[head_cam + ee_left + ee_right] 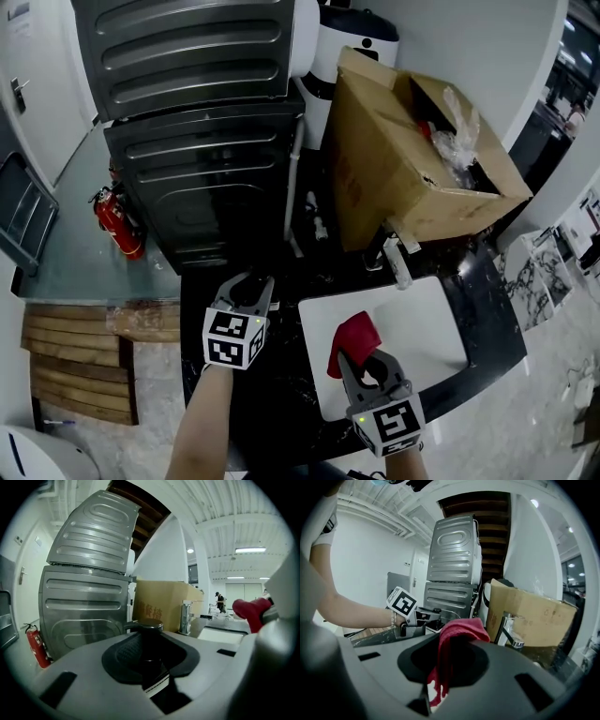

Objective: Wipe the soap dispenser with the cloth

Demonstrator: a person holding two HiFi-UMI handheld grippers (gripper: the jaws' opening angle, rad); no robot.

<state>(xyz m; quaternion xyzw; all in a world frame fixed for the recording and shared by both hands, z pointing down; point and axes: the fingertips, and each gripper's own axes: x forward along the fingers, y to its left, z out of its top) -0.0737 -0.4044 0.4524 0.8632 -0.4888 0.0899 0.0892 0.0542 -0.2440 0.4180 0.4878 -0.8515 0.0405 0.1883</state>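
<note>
A black soap dispenser (146,629) with a pump head stands upright between the jaws of my left gripper (251,285), whose pads press on its sides. In the head view the dispenser is mostly hidden by that gripper, which is over the black counter to the left of the sink. My right gripper (364,356) is shut on a red cloth (354,336) over the white sink (422,323). The cloth (457,637) bunches up and hangs out of the jaws. The two grippers are apart. In the right gripper view the left gripper (420,617) shows at the left.
A chrome tap (397,259) stands at the sink's back edge. Behind it sits an open cardboard box (394,159). Two stacked grey appliances (202,187) stand at the back left, with a red fire extinguisher (118,225) beside them. The black counter (281,394) ends at the near edge.
</note>
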